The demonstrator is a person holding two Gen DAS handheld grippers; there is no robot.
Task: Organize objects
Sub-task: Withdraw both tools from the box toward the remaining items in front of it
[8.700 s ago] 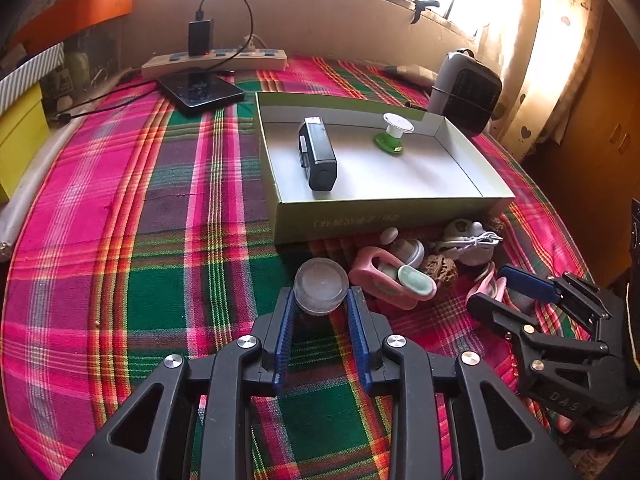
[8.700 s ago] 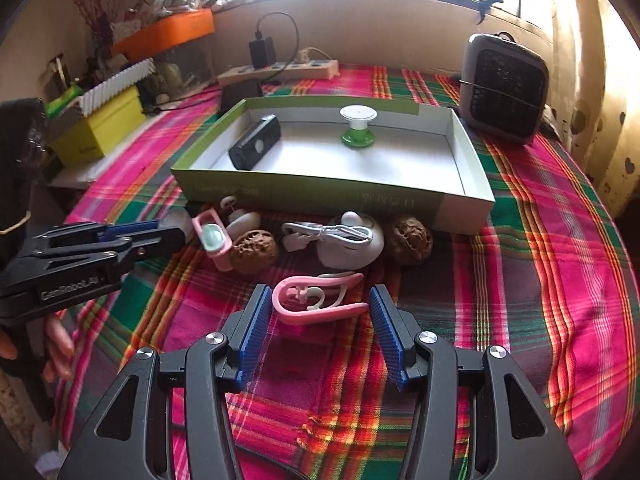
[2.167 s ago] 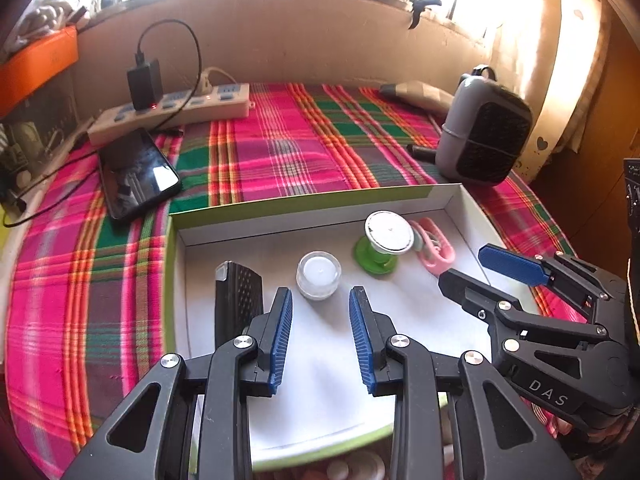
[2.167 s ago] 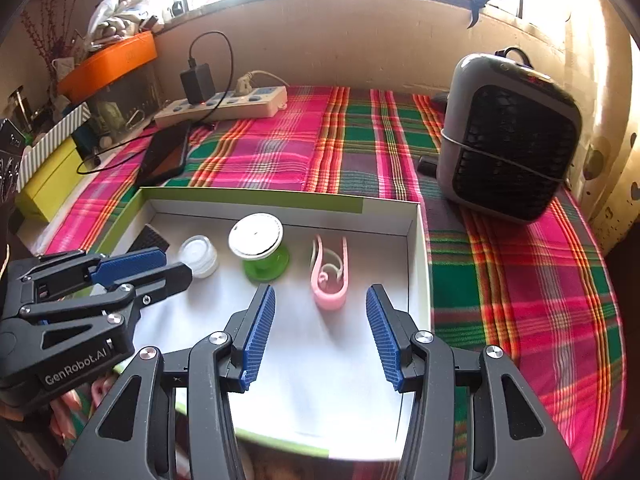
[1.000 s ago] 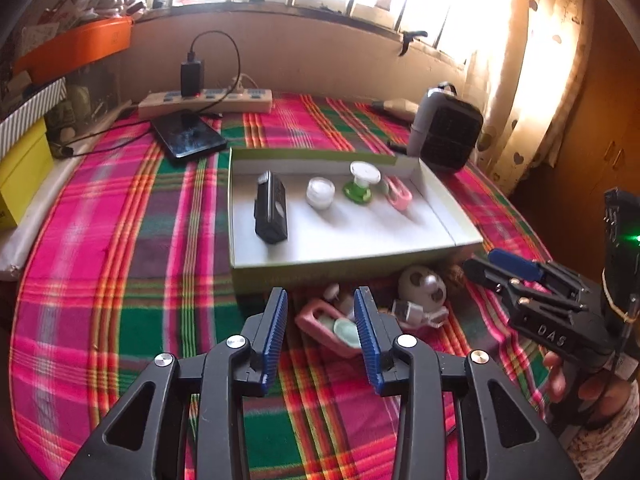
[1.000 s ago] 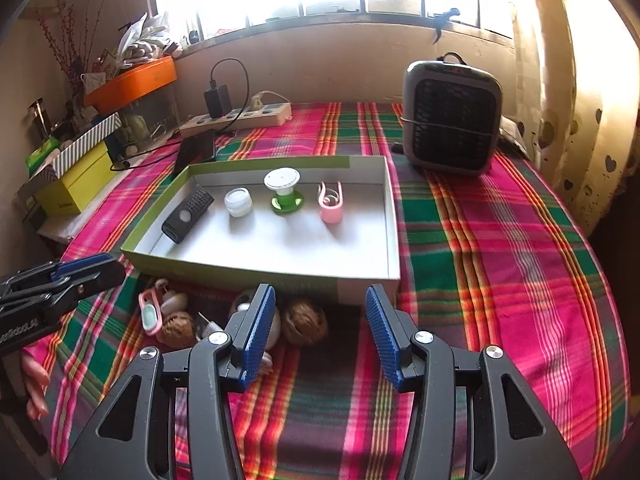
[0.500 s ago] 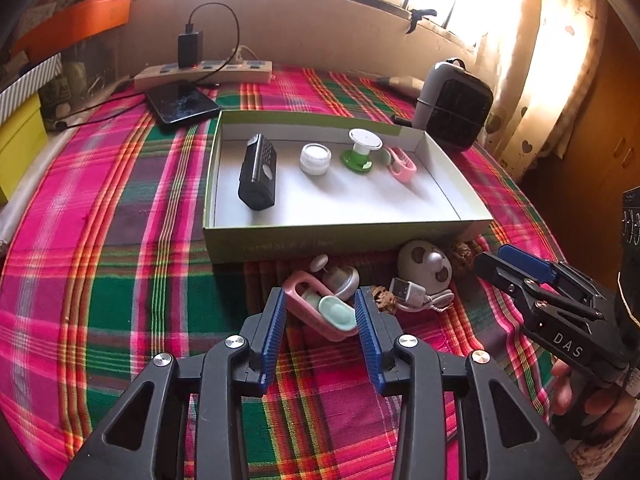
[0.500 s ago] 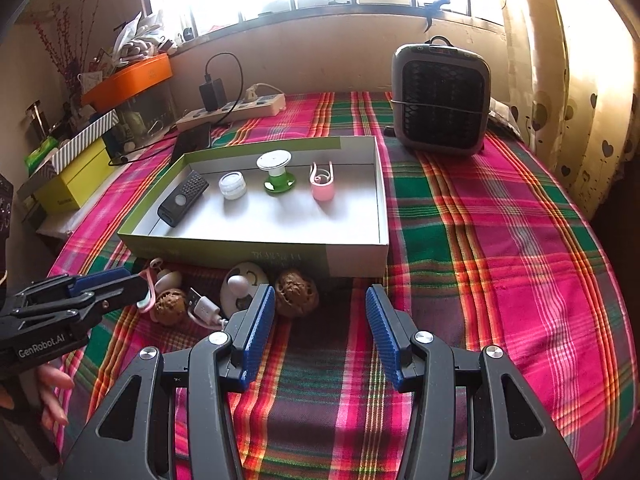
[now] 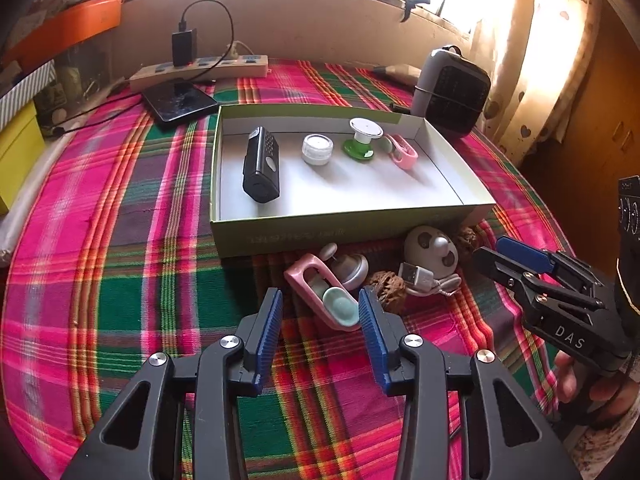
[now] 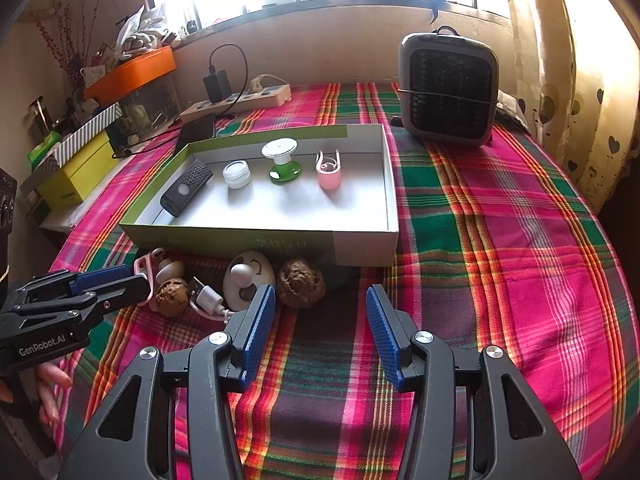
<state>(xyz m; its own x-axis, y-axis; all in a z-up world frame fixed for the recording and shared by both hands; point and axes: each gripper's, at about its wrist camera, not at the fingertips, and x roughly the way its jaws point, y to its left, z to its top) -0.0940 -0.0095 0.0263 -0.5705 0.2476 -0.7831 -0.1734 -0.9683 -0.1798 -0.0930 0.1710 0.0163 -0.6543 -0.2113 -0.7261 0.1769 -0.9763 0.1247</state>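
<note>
Both grippers spread and empty over the plaid tablecloth (image 9: pixel 100 280), loose items still outside the green box (image 9: pixel 344 232).

Box (image 10: pixel 360 240) holds a row along its far wall: black remote (image 9: pixel 261 164), clear jar (image 9: pixel 317 149), green-and-white spool (image 9: pixel 362 140), pink clip (image 9: pixel 402 152). Just outside the box's near wall lie a pink-and-mint case (image 9: pixel 324 296), a silver knob (image 9: pixel 352 270), two walnuts (image 10: pixel 300 278) (image 10: pixel 171 297), a white egg-shaped fan (image 10: pixel 249 276) and a white USB cable (image 10: pixel 206 300). Left gripper (image 9: pixel 320 312) jaws wide, straddling the near end of the pink-and-mint case; contact cannot be told. Right gripper (image 10: pixel 320 312) jaws wide, holding nothing, near the larger walnut, not touching. Grey heater (image 10: pixel 448 92) sits beyond the box's far right corner; phone (image 9: pixel 180 100) and power strip (image 9: pixel 200 72) beyond the far left.
</note>
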